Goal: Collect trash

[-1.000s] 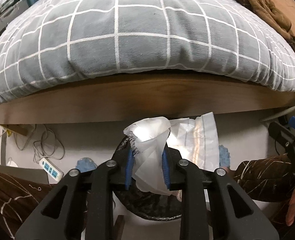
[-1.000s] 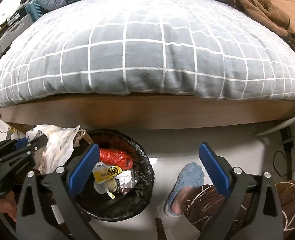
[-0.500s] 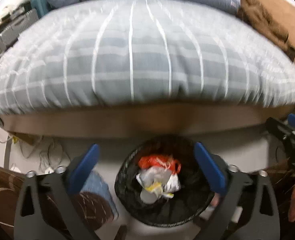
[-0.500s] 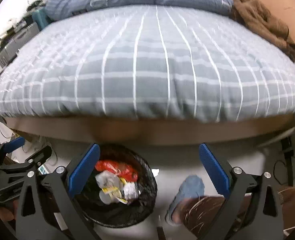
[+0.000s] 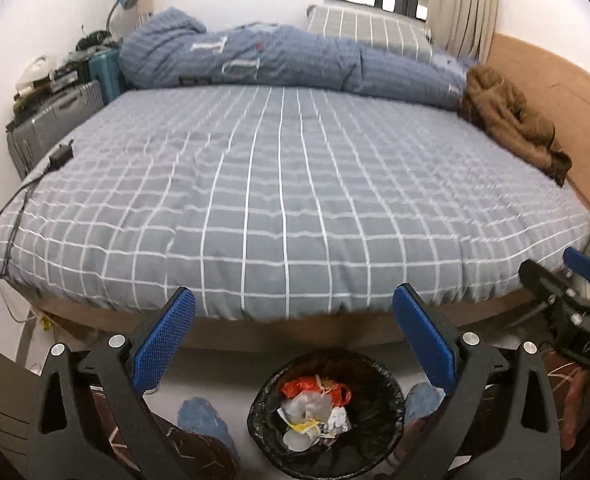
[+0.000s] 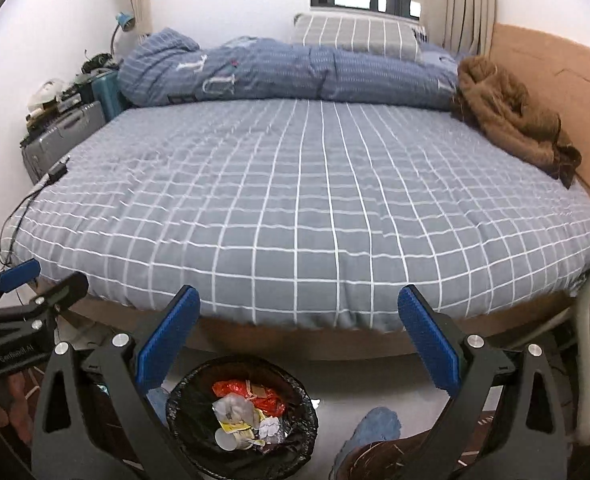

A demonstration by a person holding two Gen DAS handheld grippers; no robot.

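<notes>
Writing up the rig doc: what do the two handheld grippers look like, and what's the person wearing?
Both match: the left gripper and right gripper have matte black angular frames with triangular cut-outs and silver screws. Blue textured pads line the fingers. White lettering, too small to read, marks the left body. No cables visible. Brown trousers with thin white lines, blue slippers.

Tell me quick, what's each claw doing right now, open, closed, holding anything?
Left claw: open, holding nothing; it hangs above the trash bin.
Right claw: open, holding nothing.

Two black hand-held grippers with blue ridged pads, left gripper (image 5: 293, 338) and right gripper (image 6: 299, 338), both gape wide, empty, angled downward.
</notes>
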